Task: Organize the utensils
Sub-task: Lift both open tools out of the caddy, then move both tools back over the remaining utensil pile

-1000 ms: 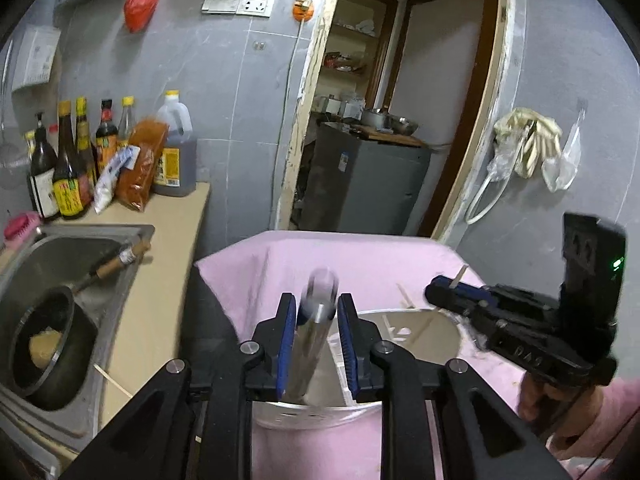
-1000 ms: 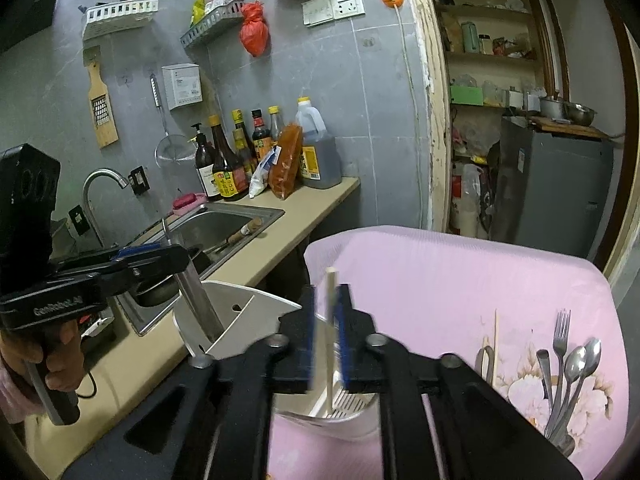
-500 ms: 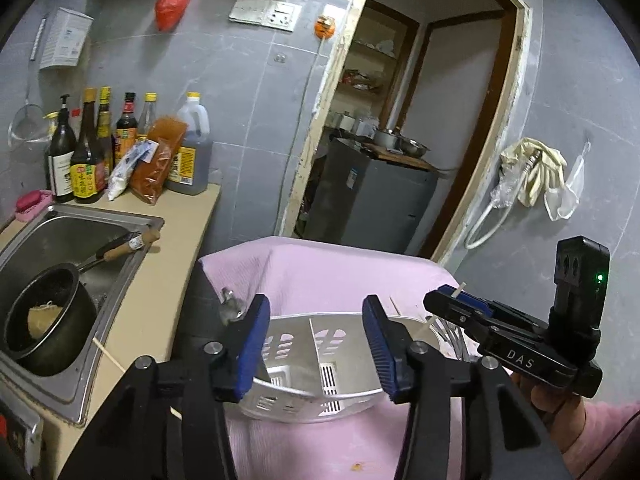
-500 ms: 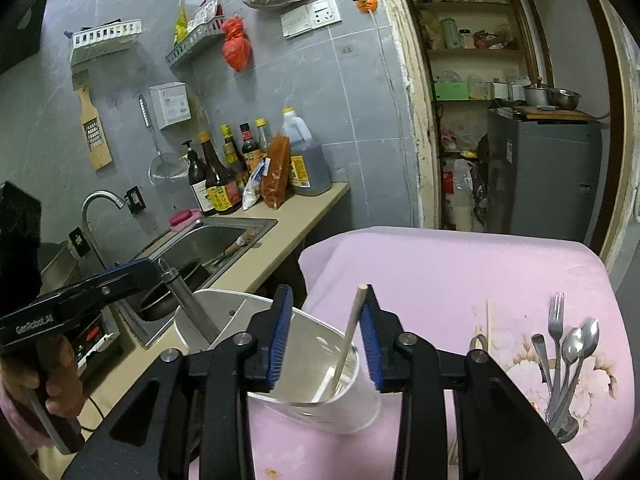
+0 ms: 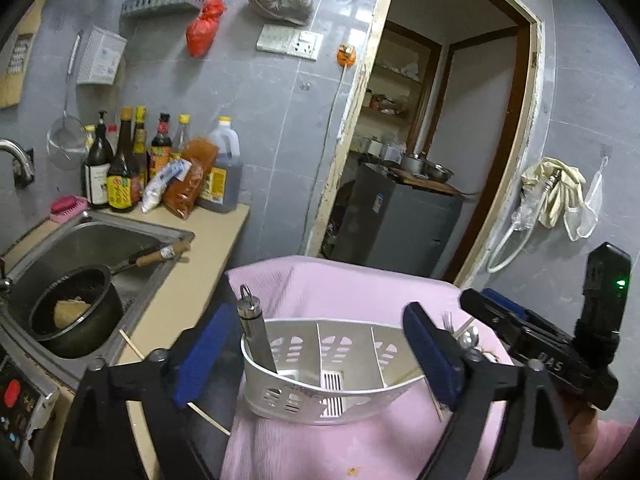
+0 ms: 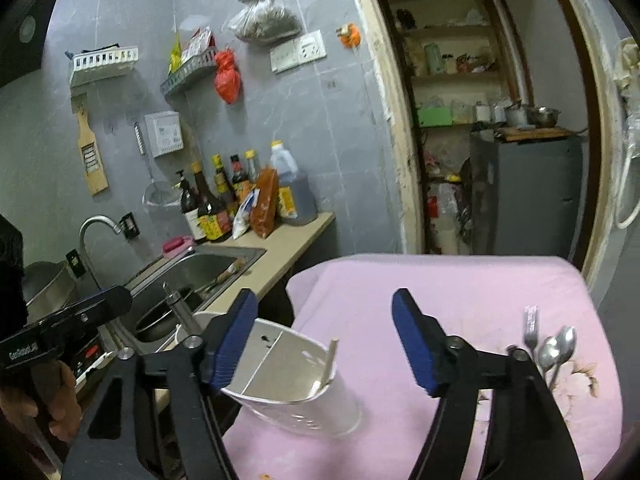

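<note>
Caddy holds knife & chopstick; both tools gaping.

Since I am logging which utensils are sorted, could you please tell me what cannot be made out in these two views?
- Metal tool in the caddy, left view: its lower end is hidden behind the wall.
- Chopstick, right view: its bottom is hidden inside the caddy.
- Fork and spoons on the pink cloth, right view: blurred, handles hidden by the right gripper, so the count is unsure.

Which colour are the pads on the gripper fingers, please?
Blue. The pads on the black fingers show best in the right wrist view.
</note>
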The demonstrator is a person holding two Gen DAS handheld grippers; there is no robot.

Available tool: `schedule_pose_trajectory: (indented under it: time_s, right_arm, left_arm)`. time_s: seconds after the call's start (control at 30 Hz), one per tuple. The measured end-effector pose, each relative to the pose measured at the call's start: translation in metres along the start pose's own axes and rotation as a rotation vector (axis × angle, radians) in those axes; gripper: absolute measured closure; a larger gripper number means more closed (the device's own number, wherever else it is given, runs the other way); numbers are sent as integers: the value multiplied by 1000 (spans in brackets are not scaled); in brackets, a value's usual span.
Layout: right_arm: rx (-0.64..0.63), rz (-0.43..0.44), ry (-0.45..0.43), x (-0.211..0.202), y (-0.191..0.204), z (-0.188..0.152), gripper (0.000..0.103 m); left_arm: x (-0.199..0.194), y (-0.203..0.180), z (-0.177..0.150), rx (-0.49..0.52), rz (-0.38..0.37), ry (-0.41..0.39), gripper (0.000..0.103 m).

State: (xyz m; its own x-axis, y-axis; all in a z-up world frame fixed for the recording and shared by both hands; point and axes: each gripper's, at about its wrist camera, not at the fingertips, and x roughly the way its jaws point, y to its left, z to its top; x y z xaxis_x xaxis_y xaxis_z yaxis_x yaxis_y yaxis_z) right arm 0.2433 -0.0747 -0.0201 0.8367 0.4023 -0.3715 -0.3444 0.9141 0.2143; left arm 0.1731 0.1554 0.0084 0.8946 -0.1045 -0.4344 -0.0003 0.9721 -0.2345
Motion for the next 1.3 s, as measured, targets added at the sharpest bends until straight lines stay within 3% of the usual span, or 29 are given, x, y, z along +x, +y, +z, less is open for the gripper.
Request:
schedule_pose_trajectory:
  time_s: [0.1,0.33,0.8,1.3]
  right_arm:
    - [1,-39,-44,-14,-6,4,16]
    - [-22,-115,-124,-48,-19,16,4]
    - [-131,-293,-249,-127,-64,35,1]
    - [-130,-371,-240,-153,-153,41,1]
  left_arm:
    - [-3,-7,1,13,14,-13,7]
    - [-12,-35,3,65,58,-74,1]
    - [-11,-112,3,138,34,-159,0]
    - [25,-210,-12,210,6,-187,0]
